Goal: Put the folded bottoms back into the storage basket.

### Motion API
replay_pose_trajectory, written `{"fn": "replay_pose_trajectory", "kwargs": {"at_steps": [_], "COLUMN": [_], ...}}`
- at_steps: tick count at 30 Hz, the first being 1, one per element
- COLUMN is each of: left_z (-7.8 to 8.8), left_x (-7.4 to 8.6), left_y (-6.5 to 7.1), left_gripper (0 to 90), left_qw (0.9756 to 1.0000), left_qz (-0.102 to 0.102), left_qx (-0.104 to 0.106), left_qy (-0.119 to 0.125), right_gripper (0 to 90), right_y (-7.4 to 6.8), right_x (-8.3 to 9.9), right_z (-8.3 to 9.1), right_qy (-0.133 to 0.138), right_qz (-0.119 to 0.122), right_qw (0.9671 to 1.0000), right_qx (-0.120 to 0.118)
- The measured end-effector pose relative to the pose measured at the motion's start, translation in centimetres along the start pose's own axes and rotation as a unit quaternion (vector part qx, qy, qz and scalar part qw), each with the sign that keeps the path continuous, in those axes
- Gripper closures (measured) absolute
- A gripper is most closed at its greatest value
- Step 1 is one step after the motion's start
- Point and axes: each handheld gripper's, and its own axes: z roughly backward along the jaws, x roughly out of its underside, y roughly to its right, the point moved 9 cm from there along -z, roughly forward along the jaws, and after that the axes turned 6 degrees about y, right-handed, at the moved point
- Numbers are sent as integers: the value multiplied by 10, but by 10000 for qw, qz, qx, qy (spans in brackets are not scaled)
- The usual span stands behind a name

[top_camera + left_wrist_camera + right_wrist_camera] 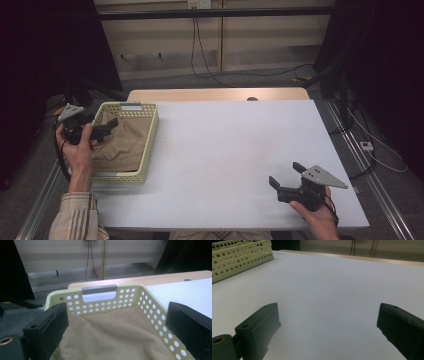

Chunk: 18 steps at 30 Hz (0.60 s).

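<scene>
Left gripper [106, 127]: jaws spread, above the tan folded cloth [121, 142].
Cloth: inside the pale yellow perforated plastic basket [150, 131], table's left.
Right gripper [286, 174]: jaws apart, near right, over bare white tabletop [225, 145].

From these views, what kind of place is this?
Likely a lab or recording workspace, not a home. A white table stands between dark screens, loose cables run down the back wall, and a person holds a left gripper over a basket of tan cloth.
</scene>
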Motion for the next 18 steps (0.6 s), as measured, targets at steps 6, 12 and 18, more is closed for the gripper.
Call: {"fn": "replay_pose_trajectory", "kwargs": {"at_steps": [6, 12, 18], "left_z": [6, 18, 30], "left_x": [1, 6, 13], "left_y": [2, 3, 3], "left_gripper": [46, 48, 46], "left_qw": [9996, 9985, 9988], "left_qz": [-187, -349, -191], "left_qx": [-58, 13, 147], "left_qy": [-198, -415, -428], "right_gripper": [43, 43, 43], "right_y": [0, -1, -1], "right_x": [0, 0, 0], "right_z": [0, 0, -1], "right_qy": [-8, 5, -13], "right_qz": [10, 25, 12], "right_qw": [10000, 10000, 10000], "right_qx": [8, 17, 30]}}
